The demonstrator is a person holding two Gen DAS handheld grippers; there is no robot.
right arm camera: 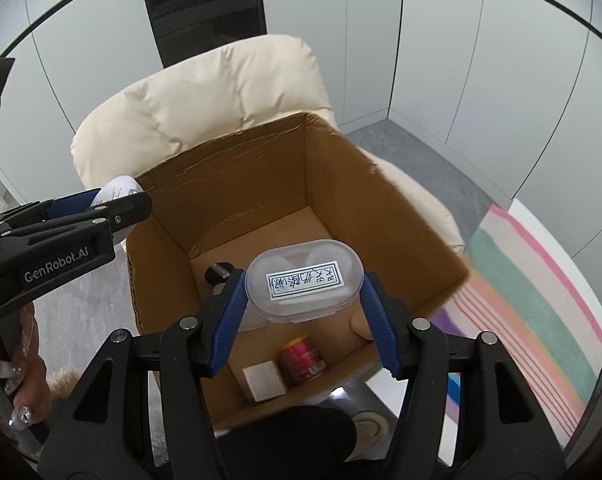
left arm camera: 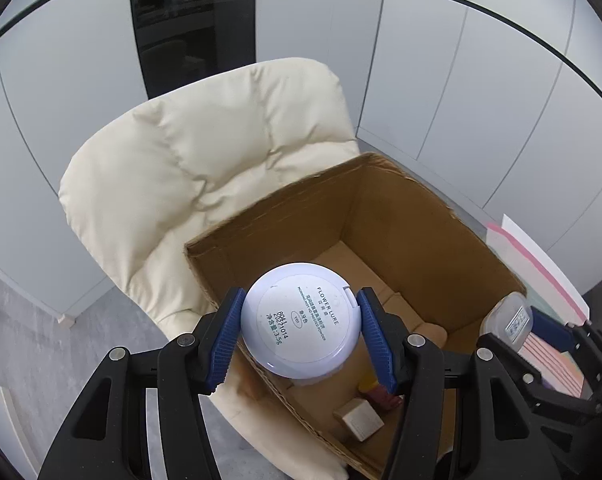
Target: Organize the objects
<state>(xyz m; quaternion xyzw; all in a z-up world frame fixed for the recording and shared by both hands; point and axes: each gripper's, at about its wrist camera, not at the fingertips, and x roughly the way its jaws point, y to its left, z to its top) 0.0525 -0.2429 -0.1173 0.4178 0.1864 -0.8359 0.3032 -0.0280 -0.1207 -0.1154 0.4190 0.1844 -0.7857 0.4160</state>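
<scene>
My left gripper (left arm camera: 301,334) is shut on a round white powder compact (left arm camera: 301,320), held above the left rim of an open cardboard box (left arm camera: 401,216). My right gripper (right arm camera: 303,304) is shut on a clear oval plastic case (right arm camera: 305,280) with a handwritten label, held over the box (right arm camera: 237,168). Each gripper shows in the other view: the right one with its case (left arm camera: 509,316), the left one with the compact (right arm camera: 117,192). On the box floor lie a small pale cube (right arm camera: 265,380), a red tin (right arm camera: 303,356) and a black item (right arm camera: 219,272).
The box rests on a cream padded armchair (left arm camera: 189,168). A striped rug (right arm camera: 533,304) lies to the right on grey floor. White wall panels and a dark glass strip stand behind. A shoe (right arm camera: 371,426) shows below the box.
</scene>
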